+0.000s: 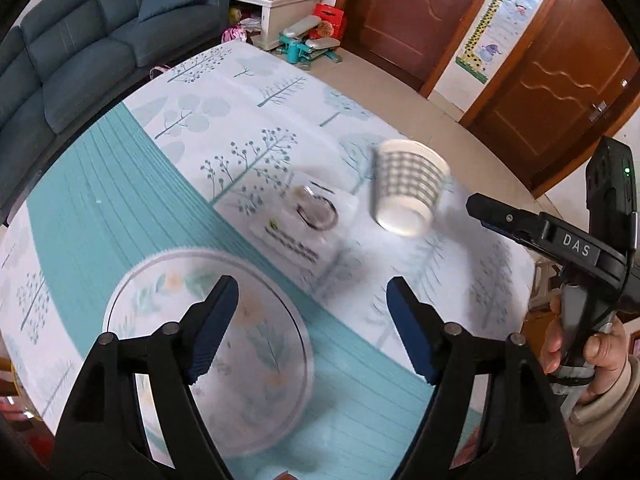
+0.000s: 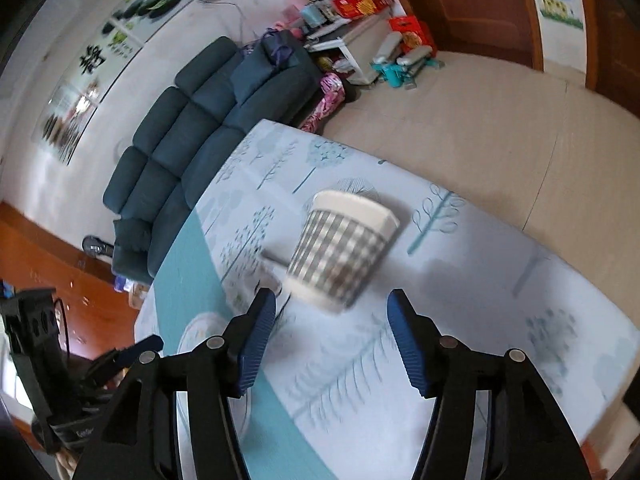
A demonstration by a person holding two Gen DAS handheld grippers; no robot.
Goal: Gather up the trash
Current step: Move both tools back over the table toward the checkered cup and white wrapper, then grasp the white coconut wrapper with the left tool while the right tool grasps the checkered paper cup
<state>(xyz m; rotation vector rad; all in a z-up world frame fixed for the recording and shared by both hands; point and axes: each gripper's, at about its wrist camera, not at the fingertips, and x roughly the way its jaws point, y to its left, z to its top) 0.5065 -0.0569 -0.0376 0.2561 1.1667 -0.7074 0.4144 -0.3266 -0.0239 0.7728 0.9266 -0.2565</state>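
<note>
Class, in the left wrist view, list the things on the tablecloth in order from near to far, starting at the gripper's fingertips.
left gripper → round floral plate → clear plastic package → checked paper cup

Left gripper (image 1: 312, 312): jaws spread wide, nothing between. Right gripper (image 2: 332, 336): jaws also wide apart, nothing gripped.

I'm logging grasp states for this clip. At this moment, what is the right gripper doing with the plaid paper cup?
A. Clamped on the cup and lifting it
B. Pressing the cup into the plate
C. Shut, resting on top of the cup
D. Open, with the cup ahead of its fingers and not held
D: the right gripper has its jaws spread wide, and the plaid paper cup sits on the table beyond the fingertips, untouched.
</note>
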